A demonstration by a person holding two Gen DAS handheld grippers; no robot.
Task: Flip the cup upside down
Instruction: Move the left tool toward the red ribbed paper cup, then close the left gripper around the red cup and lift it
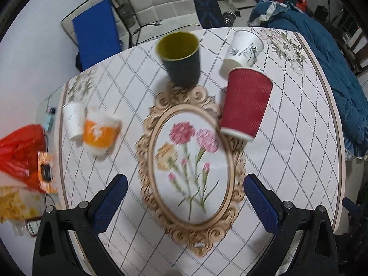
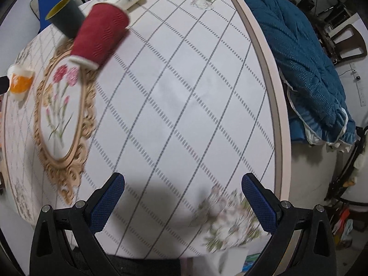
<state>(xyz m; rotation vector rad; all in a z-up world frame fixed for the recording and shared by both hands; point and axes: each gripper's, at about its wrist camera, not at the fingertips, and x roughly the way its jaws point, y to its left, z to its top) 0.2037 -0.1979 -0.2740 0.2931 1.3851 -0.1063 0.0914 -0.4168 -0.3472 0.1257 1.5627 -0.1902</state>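
Round table w/ diamond-line floral cloth [image 2: 184, 87]: wide bare stretch on its right half, rim [image 2: 273, 96] close to the blue quilt [image 2: 306, 53].

Dark paper cup w/ yellow-green inside [image 1: 181, 59] stands upright past the oval flower print [image 1: 191, 161], mouth up, long axis vertical. Red ribbed paper cup [image 1: 247, 104] beside it is mouth-down.

Left gripper [image 1: 185, 201] & right gripper [image 2: 182, 199]: both wide, holding nothing.

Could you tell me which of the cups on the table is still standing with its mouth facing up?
The dark cup with the yellow-green interior; the red ribbed paper cup beside it stands rim-down.
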